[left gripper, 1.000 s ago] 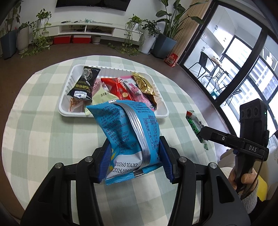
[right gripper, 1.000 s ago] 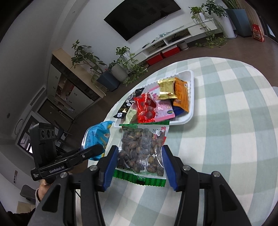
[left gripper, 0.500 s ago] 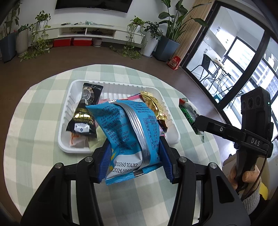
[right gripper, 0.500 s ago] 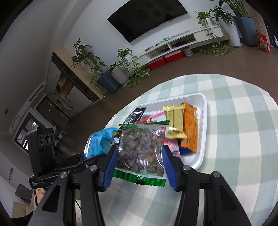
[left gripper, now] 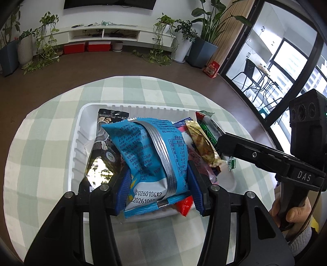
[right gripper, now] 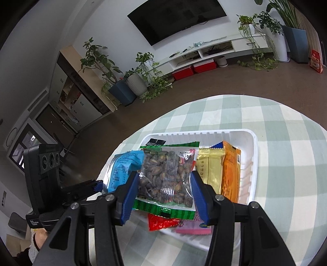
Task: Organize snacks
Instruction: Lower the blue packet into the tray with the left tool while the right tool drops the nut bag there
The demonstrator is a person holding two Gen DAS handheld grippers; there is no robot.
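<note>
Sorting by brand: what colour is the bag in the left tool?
Light blue bag with a silver seam; clearest in the left wrist view.

Wall-mounted television [right gripper: 175, 18], white media shelf [right gripper: 214, 51] below it, red boxes [right gripper: 194, 69] beneath the shelf, potted plants [right gripper: 134, 81] left of the shelf

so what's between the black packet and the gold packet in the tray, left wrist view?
The blue bag, held in the left tool, hangs between the black packet and gold packet, above the white tray; left wrist view.
</note>
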